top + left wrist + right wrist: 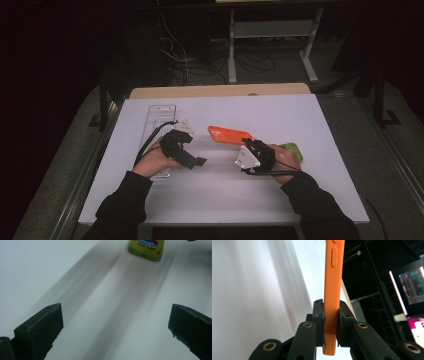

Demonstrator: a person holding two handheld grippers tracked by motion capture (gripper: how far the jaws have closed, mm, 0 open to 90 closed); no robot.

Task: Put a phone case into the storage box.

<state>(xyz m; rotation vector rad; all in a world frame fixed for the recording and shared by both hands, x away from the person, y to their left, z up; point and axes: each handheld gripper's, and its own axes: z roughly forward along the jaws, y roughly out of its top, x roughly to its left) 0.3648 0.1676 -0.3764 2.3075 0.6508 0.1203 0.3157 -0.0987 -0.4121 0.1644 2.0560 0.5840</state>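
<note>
An orange phone case [229, 134] is held flat a little above the white table top [300, 115], and my right gripper [248, 145] is shut on its near end. In the right gripper view the orange phone case [332, 285] stands edge-on between the two black pads [319, 320], its side buttons showing near the top. A green phone case [292, 150] lies on the table just behind my right hand; the left gripper view shows this green phone case [146, 248] at the top. My left gripper [196, 161] hovers left of centre, open, with bare table between its jaws.
A clear plastic tray [161, 116] lies along the table's left side, behind my left hand. A wooden strip [220, 90] borders the far edge. Beyond it are dark floor, cables and the legs of a white stand [232, 65]. Lit screens [412, 287] glow at the right.
</note>
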